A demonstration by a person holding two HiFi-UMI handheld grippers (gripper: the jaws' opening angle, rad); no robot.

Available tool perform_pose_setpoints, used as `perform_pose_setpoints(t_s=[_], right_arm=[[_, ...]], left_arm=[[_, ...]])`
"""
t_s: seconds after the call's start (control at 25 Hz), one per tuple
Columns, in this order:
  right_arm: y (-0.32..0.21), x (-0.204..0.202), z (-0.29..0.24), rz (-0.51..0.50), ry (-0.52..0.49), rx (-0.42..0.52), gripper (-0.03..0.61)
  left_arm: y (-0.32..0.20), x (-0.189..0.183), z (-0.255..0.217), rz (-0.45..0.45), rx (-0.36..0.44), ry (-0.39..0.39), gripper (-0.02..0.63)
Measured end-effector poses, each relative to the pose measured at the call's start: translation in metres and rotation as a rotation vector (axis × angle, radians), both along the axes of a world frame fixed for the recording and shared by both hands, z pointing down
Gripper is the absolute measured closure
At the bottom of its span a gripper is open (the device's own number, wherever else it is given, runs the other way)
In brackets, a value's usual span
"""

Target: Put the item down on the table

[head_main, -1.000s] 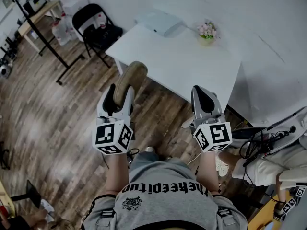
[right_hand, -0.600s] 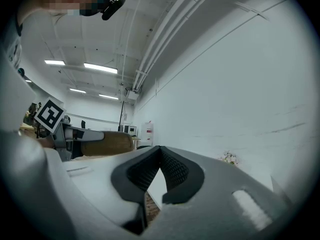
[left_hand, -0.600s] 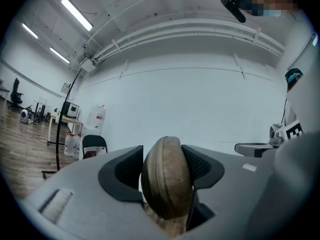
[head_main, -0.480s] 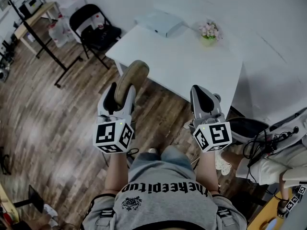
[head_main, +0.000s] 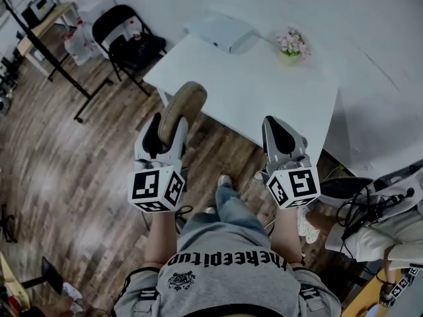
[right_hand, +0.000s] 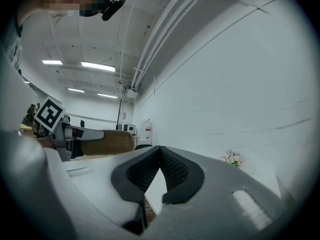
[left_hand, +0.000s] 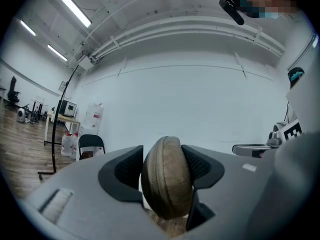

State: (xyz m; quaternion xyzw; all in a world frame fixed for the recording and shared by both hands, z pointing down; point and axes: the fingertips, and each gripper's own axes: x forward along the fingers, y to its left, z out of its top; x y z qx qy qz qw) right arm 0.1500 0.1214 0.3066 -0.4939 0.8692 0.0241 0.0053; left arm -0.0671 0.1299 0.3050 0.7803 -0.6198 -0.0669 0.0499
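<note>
My left gripper is shut on a brown oval zip case, which sticks out past its jaws over the floor just short of the white table's near edge. In the left gripper view the case stands on edge, pinched between both pads. My right gripper hangs at the table's front edge with its jaws shut on nothing. From the right gripper view the case shows side-on at the left.
On the table's far side lie a white flat box and a small pot of pink flowers. A black folding chair stands left of the table. Cables and a person's legs sit at the right. Wooden floor lies below.
Both grippers hold the same pose. The view has shifted slightly toward the table, and the person's leg has stepped forward between the grippers.
</note>
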Motion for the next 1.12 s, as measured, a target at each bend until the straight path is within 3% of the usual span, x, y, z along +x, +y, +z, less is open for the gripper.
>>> perform_pose_setpoints(t_s=[0.64,1.12], right_arm=[[-0.134,-0.002,-0.005,-0.101,-0.002,0.003,0.578],[-0.192,-0.003,-0.008,-0.181,-0.02,-0.004,0.578]], left_arm=[[-0.115,0.005,-0.001,-0.086,-0.003,0.006,0.356],[-0.156,0.012,-0.008,-0.151,-0.003,-0.006,0.356]])
